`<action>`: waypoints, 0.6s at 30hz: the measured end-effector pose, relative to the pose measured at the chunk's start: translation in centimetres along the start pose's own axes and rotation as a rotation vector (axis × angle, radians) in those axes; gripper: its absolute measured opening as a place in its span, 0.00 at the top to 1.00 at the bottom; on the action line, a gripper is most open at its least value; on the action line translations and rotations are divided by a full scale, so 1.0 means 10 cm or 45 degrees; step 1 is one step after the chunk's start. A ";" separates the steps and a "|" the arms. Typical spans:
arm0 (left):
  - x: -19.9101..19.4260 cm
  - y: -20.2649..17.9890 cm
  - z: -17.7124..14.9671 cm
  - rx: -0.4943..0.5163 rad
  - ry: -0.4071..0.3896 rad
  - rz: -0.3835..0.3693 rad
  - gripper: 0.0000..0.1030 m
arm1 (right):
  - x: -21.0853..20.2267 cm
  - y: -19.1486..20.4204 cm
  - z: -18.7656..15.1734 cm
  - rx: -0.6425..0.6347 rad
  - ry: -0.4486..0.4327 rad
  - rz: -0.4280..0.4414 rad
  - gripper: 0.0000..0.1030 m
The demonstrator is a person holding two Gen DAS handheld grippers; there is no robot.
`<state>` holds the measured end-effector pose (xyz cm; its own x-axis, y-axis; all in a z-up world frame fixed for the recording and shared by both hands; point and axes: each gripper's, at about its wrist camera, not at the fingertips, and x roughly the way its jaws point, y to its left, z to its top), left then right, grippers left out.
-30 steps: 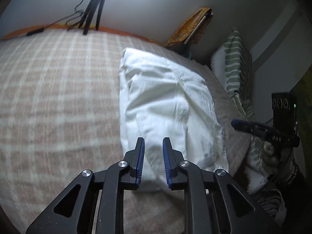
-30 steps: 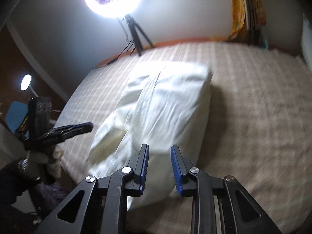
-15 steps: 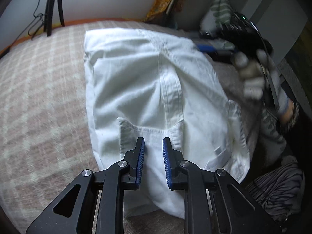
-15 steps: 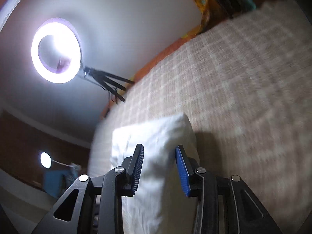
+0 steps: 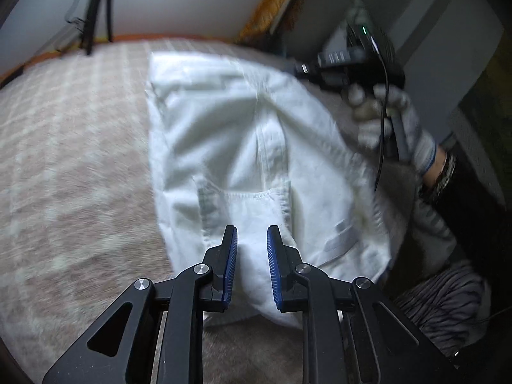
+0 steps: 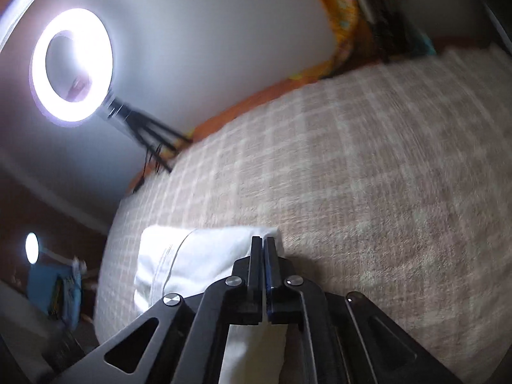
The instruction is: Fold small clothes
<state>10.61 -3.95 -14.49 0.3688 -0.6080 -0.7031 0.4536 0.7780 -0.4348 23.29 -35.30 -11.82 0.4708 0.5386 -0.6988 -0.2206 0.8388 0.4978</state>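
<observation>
Beige checked bedspread [image 5: 70,166] fills the left half of the left wrist view, w/ a black tripod [image 5: 96,6] at upper left against the pale wall. White cotton garment w/ stitched pocket and centre seam [image 5: 256,160] is spread across frame centre, more fully seen than 1 s ago, when it lay bunched further off. Left gripper [image 5: 252,240] is parted by a moderate gap at lower centre, same gap as before, nothing held; fabric lies just beyond and under the tips. At upper right the right gripper [image 5: 304,68] is seen in a gloved hand [image 5: 384,118], brought in to the garment's far edge; 1 s ago it was well apart at the right border.

Same bedspread [image 6: 368,176] covers the right of the right wrist view; a lit ring lamp [image 6: 72,65] sits upper left. Jaws, open approx. 0.5 s ago, are now closed together at lower centre [image 6: 263,240], at the garment's [image 6: 198,256] upper-right corner; cloth appears pinched, though blur leaves it not fully certain.

Judged: one corner is secured, so a fold can begin once the left side takes the near hem.
</observation>
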 end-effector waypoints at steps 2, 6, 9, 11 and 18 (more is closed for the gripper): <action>-0.10 0.01 0.02 -0.001 -0.050 0.018 0.77 | -0.12 0.22 0.06 -0.096 -0.007 -0.017 0.93; -0.08 0.05 0.02 -0.038 -0.066 0.052 0.68 | -0.23 0.79 0.20 -0.329 0.015 0.053 0.63; -0.03 0.09 0.00 -0.072 -0.049 0.077 0.68 | -0.05 1.25 0.23 -0.518 0.099 0.074 0.63; -0.03 0.15 -0.02 -0.094 -0.051 0.086 0.68 | 0.18 1.42 0.25 -0.586 0.169 0.065 0.63; 0.01 0.31 0.03 -0.175 -0.066 0.106 0.68 | 0.91 1.54 0.30 -0.578 0.340 0.118 0.62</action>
<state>12.29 -1.67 -15.76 0.4438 -0.5451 -0.7113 0.3055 0.8382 -0.4517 26.78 -17.75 -8.97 0.2110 0.5638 -0.7985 -0.6258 0.7055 0.3327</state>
